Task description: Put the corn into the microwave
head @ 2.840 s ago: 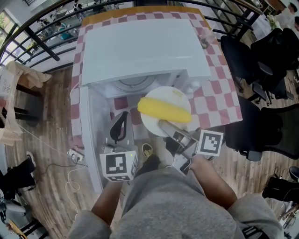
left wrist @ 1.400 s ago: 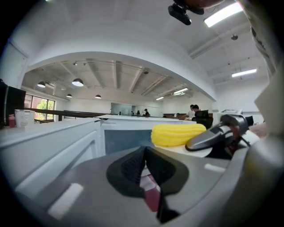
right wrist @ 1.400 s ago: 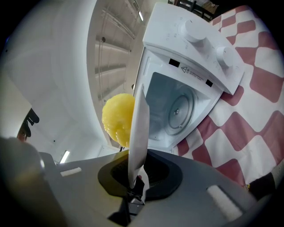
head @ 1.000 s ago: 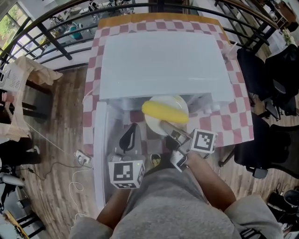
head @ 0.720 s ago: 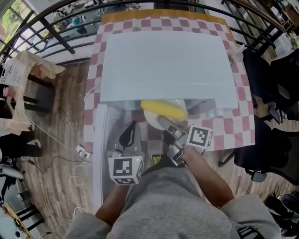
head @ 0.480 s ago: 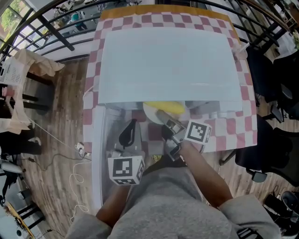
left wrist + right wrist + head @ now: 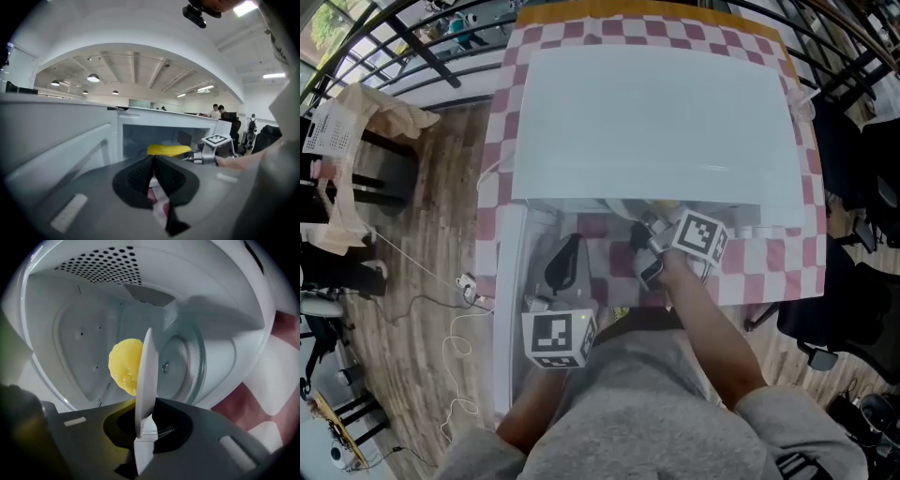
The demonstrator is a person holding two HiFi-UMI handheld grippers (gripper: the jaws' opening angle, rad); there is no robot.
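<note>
Right hand-held gripper (image 7: 143, 426) clamped on plate (image 7: 146, 371), checked tablecloth (image 7: 581, 30), wooden floor (image 7: 441, 187)

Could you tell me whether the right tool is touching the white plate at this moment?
Touching. In the right gripper view, the right tool is clamped on the rim of the plate, with both jaws pressed against it and no gap.

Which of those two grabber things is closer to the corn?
Right. The right gripper grips the plate carrying the corn, inside the microwave opening. The left gripper hangs shut and empty outside, beside the open door.
</note>
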